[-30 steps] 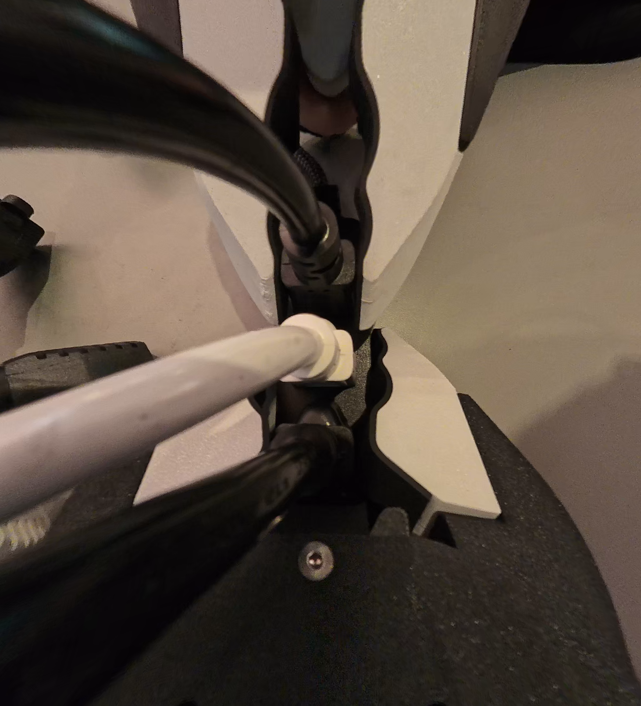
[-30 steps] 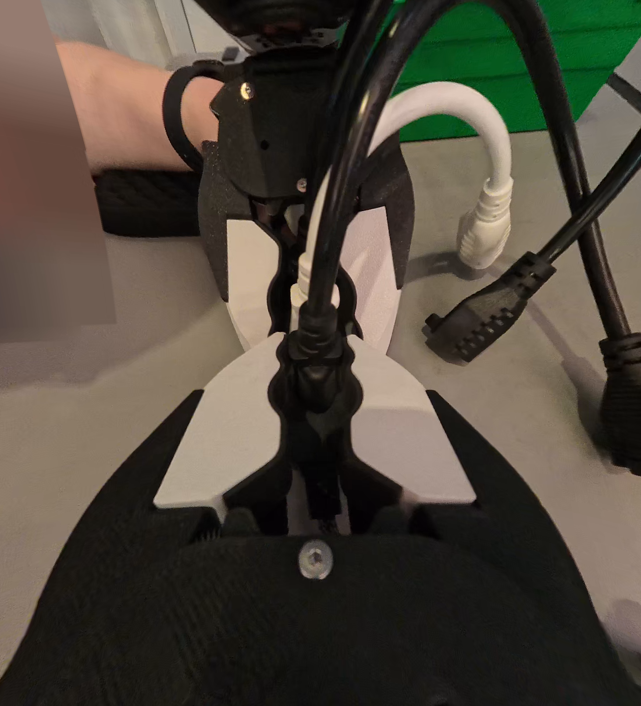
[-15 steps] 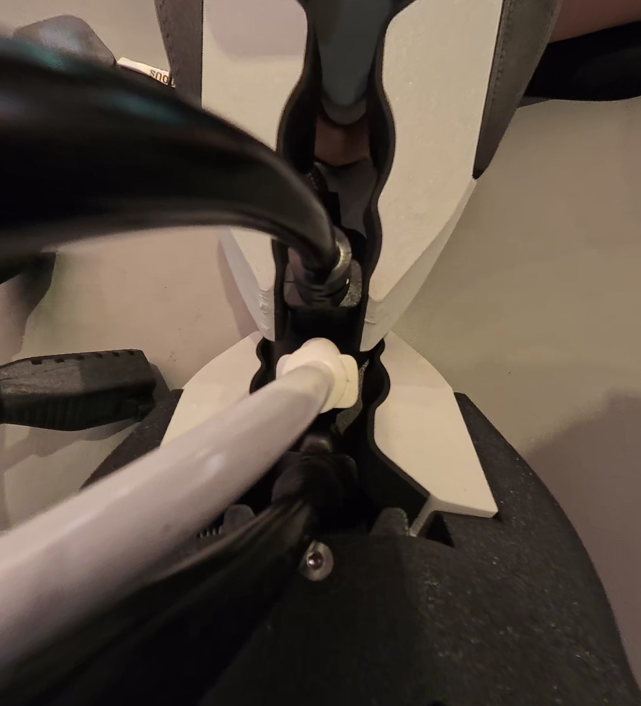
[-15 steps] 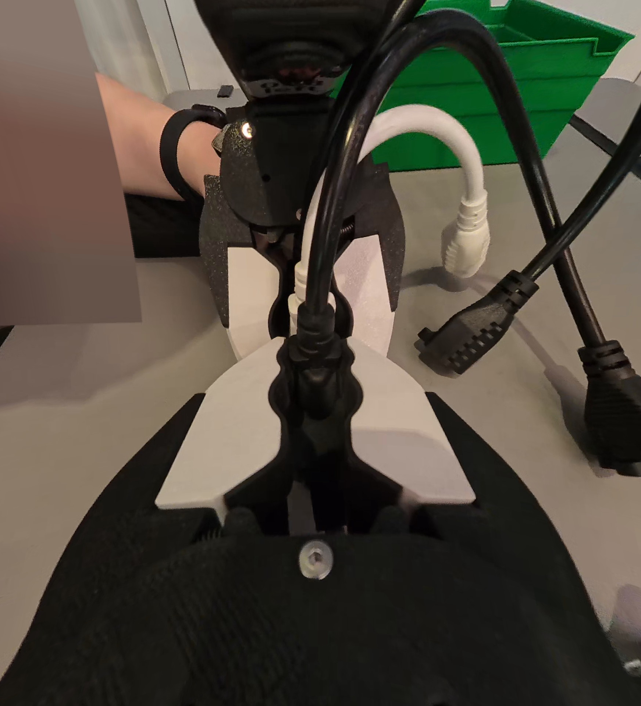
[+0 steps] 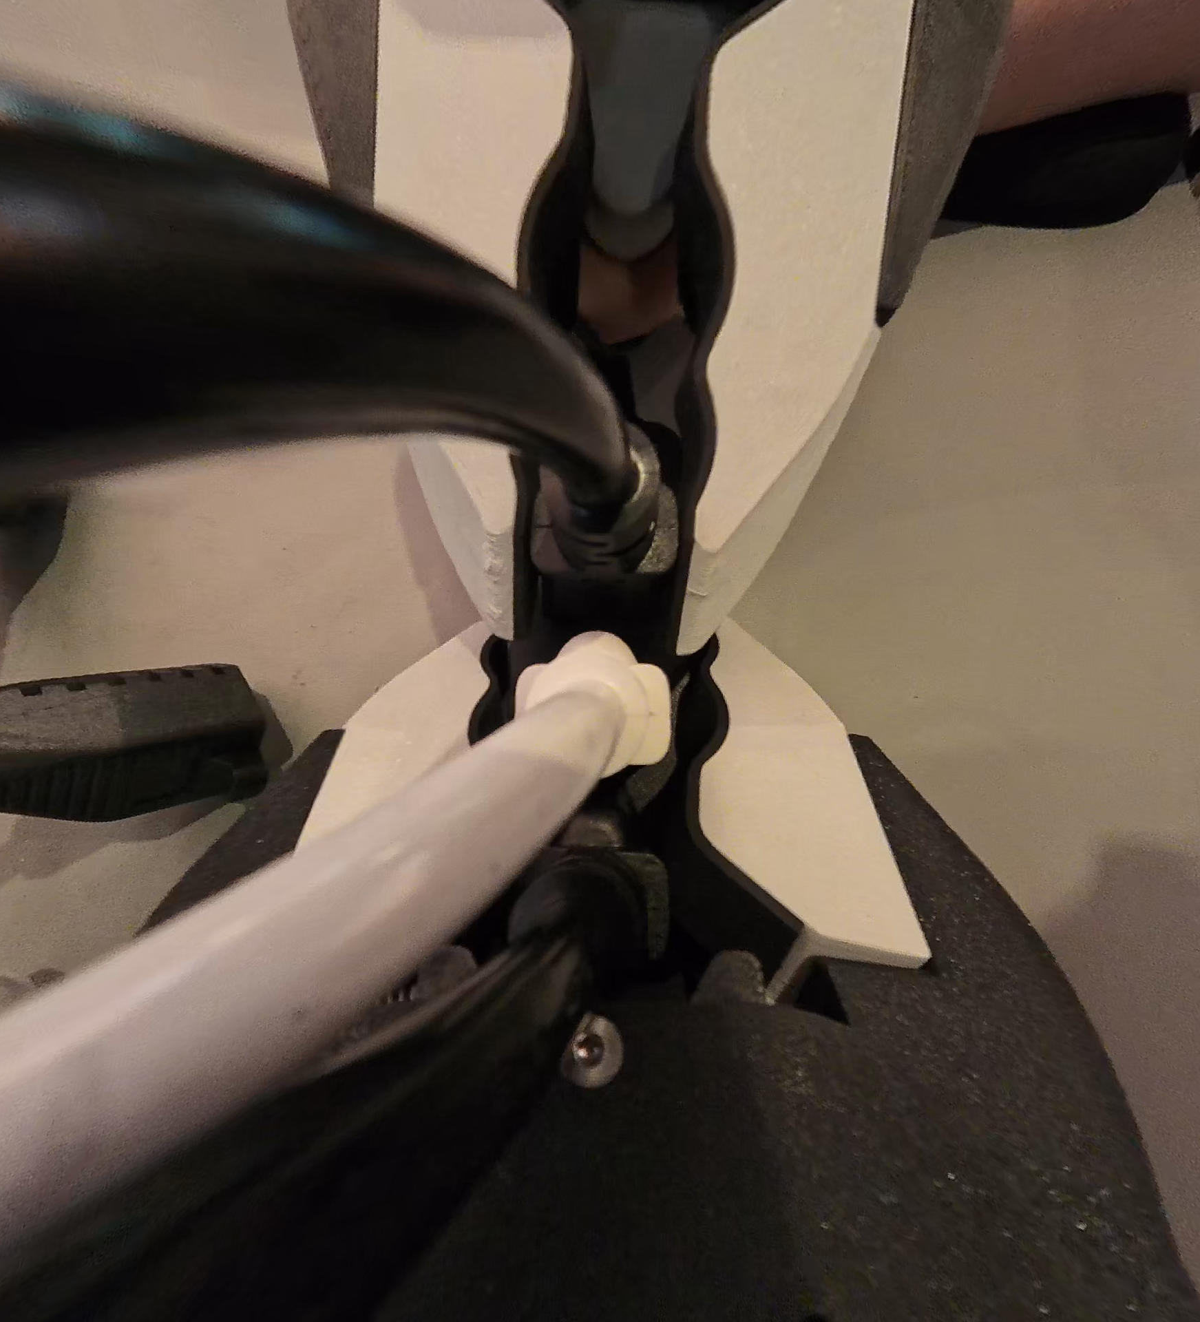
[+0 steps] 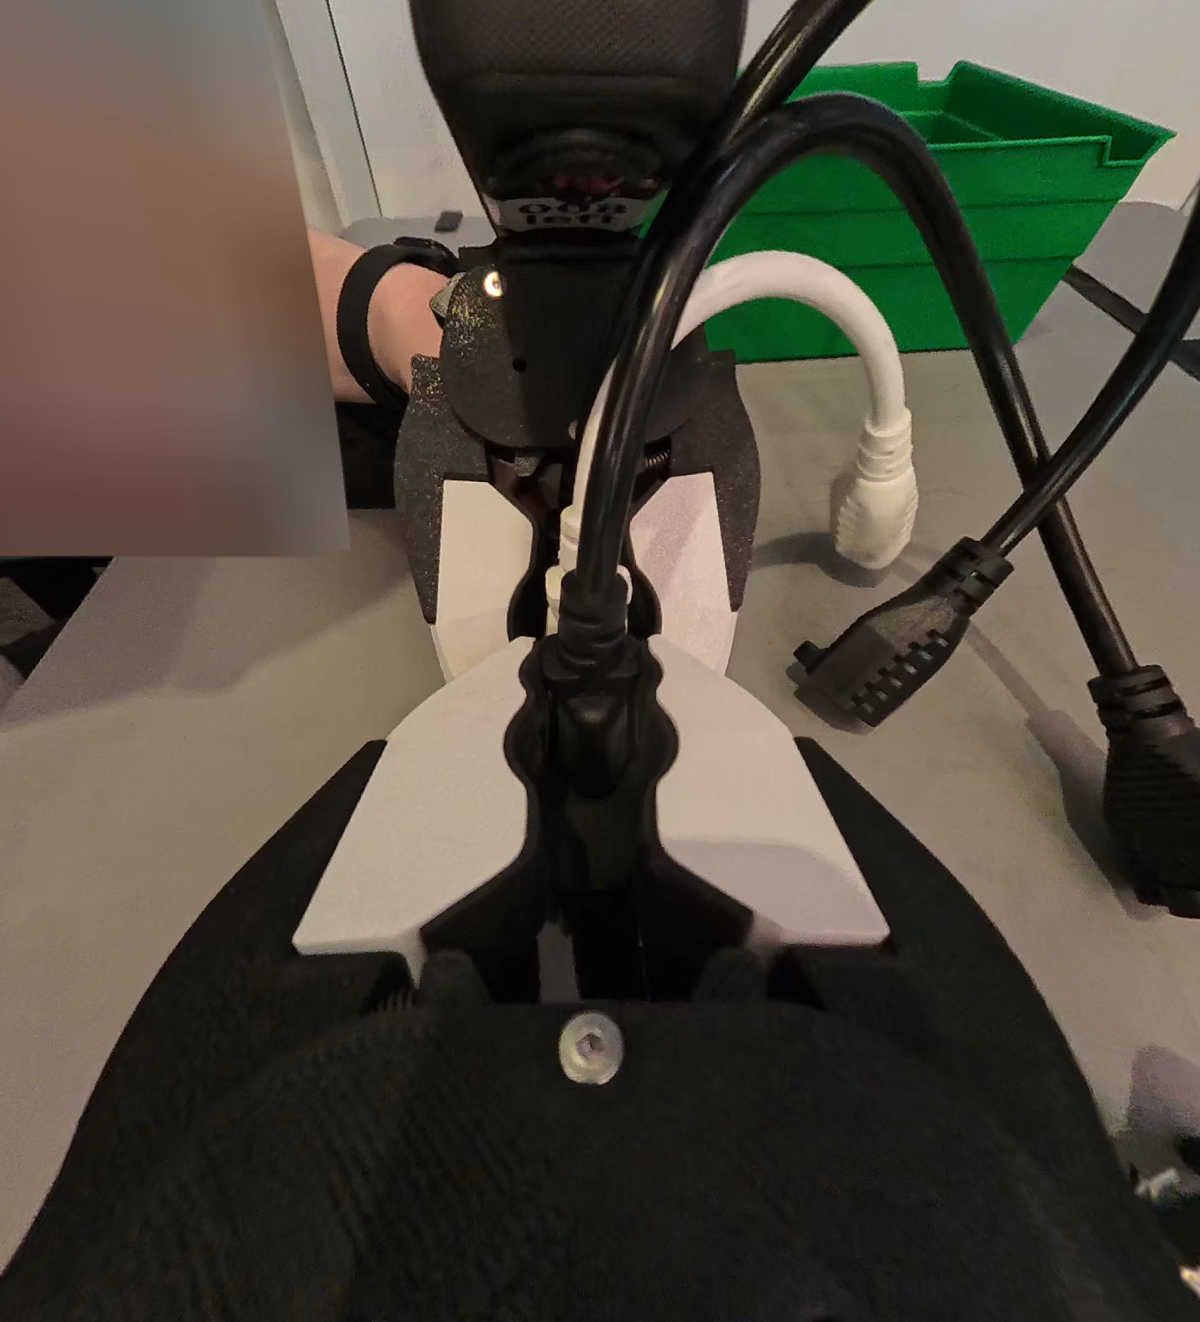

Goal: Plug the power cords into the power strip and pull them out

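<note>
My two grippers meet tip to tip over the grey table [image 6: 189, 715]. My right gripper [image 6: 593, 647] is shut on a black plug [image 6: 593, 715] whose black cord [image 6: 654, 343] arches up. It also shows in the left wrist view [image 5: 600, 608] at the top. My left gripper [image 5: 597, 651] is shut on a dark body that I take for the power strip [image 5: 654, 787], mostly hidden. A white plug [image 5: 604, 701] and a second black plug [image 5: 582, 894] stand between its fingers. The left gripper faces me in the right wrist view [image 6: 582, 615].
The cords' loose ends lie on the table to the right: a white connector [image 6: 872, 501], a flat black connector [image 6: 883, 658] and a broad black plug [image 6: 1183, 823]. A green bin [image 6: 940, 236] stands behind. A wrist with a black band [image 6: 382, 315] is at the left. My hands' fingertips stand some 5 cm from each other. The left tips stand about 7 cm off the flat black connector [image 6: 883, 658].
Both grippers stay shut and tip to tip. The right wrist view has tilted up, showing more of the green bin. In the left wrist view the white cord has swung toward the lower left.
</note>
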`<action>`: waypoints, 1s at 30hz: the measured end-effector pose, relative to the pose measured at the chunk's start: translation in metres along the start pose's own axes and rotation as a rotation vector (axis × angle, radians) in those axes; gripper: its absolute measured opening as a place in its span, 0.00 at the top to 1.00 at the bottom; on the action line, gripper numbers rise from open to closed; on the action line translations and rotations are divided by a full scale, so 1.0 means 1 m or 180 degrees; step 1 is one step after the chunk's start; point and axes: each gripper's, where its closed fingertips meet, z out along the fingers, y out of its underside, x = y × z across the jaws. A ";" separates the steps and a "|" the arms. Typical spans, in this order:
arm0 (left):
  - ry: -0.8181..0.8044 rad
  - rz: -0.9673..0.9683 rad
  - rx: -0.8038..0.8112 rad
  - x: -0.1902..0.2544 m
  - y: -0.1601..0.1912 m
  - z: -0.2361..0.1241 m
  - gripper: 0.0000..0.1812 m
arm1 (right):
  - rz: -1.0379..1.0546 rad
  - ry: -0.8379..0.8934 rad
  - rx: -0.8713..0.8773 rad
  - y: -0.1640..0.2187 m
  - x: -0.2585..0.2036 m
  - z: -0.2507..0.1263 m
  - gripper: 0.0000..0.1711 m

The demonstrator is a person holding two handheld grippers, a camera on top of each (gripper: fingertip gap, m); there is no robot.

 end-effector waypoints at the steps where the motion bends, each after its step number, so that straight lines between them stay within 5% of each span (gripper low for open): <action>1: 0.0019 -0.0009 0.0011 0.001 0.000 0.000 0.74 | 0.0009 0.0004 0.0030 -0.001 0.000 0.000 0.89; 16: -0.0075 0.0079 -0.0344 -0.001 0.010 -0.004 0.70 | -0.0333 -0.0056 -0.0372 0.016 0.001 -0.001 0.85; 20: -0.0023 -0.0018 -0.0149 0.001 0.001 0.001 0.64 | -0.0482 0.0104 -0.0730 0.021 0.003 -0.003 0.83; 24: -0.0133 0.0109 -0.0097 -0.004 -0.003 0.007 0.73 | -0.0456 0.0150 -0.1198 0.026 0.004 -0.006 0.83; 30: -0.0153 0.0149 -0.0068 -0.004 -0.005 0.008 0.73 | -0.0619 -0.0046 -0.2206 0.028 0.004 -0.011 0.84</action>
